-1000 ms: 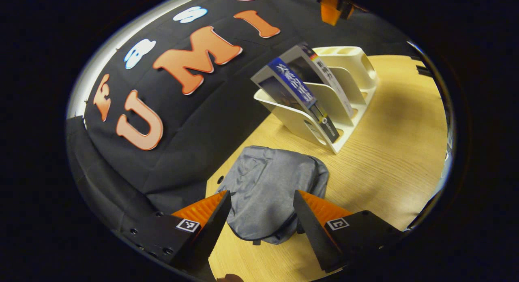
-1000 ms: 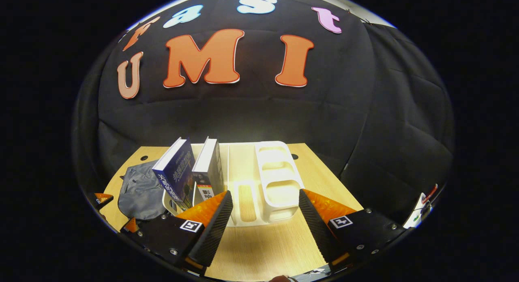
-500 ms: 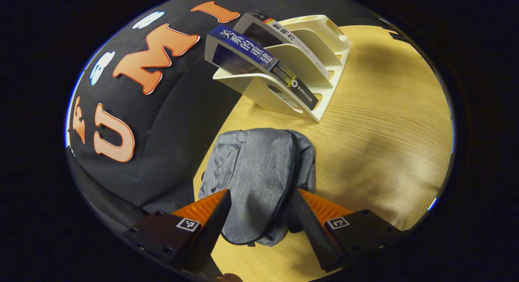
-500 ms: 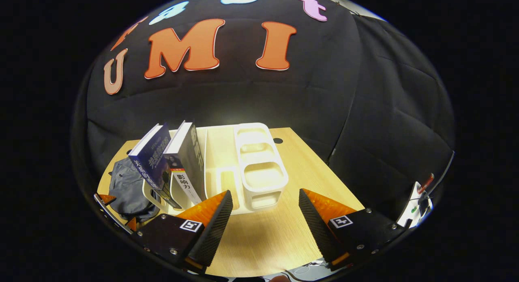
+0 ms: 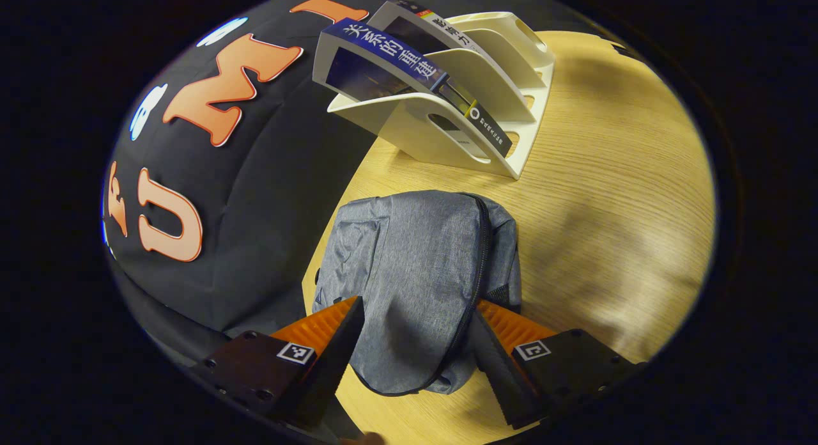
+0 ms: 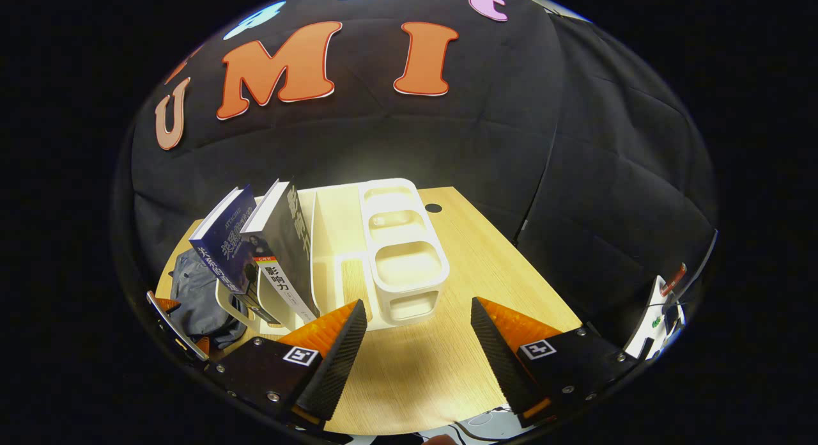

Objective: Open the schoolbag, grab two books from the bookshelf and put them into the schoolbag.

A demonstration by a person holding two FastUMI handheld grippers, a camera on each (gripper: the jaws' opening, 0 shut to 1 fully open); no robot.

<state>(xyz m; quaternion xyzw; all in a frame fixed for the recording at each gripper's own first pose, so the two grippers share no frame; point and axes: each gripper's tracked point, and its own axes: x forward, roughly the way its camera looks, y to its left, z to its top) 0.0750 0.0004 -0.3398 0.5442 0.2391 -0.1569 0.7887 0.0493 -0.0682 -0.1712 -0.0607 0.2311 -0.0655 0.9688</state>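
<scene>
A grey schoolbag [image 5: 415,272] lies flat on the wooden table, its zipper [image 5: 476,285] closed along the right side. My left gripper [image 5: 412,343] hangs open just above the bag's near end, a finger on either side. Behind the bag stands a white bookshelf [image 5: 473,119] with a blue book [image 5: 396,55] and a dark book [image 5: 441,26] leaning in its slots. In the right gripper view the right gripper [image 6: 415,343] is open over bare table in front of the bookshelf [image 6: 396,259]. The blue book [image 6: 227,243], dark book [image 6: 281,253] and schoolbag [image 6: 195,298] are at left.
The wooden table [image 5: 613,195] stretches right of the bag and shelf. The black cloth wall [image 6: 447,132] closes the back and sides. A cable hole [image 6: 433,208] sits in the table behind the shelf. The left gripper [image 6: 169,314] is at the left edge of the right gripper view.
My left gripper has come down and forward over the schoolbag, which now lies between its fingers. The right gripper has risen and tilted down, so the shelf looks lower and farther.
</scene>
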